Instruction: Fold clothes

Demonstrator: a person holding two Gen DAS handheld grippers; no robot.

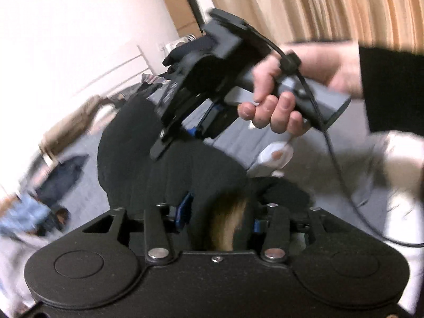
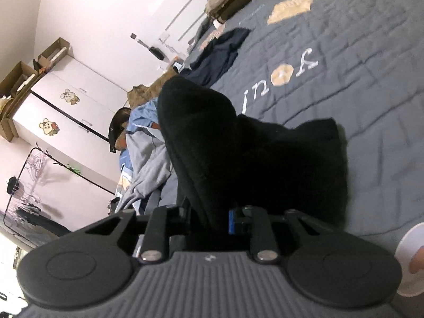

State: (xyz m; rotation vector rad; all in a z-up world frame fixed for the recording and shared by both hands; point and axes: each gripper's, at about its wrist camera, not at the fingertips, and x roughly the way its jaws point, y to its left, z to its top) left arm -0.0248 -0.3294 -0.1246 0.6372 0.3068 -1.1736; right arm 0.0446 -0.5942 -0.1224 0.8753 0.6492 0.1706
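Observation:
A black garment (image 1: 169, 169) hangs bunched above the grey quilted bed (image 1: 238, 137). My left gripper (image 1: 217, 220) is shut on its near edge, with cloth covering the fingers. My right gripper (image 1: 172, 135), held in a bare hand, is shut on the garment's far upper edge. In the right wrist view the same black garment (image 2: 238, 153) drapes from my right gripper (image 2: 209, 220) down onto the bed (image 2: 357, 92). The fingertips are hidden in the cloth.
A dark navy garment (image 2: 220, 53) lies further up the bed. A light blue and grey pile (image 2: 143, 153) lies at the bed's edge. A white wardrobe (image 2: 69, 111) and a clothes rack (image 2: 31, 185) stand by the wall. Curtains (image 1: 318, 5) hang behind.

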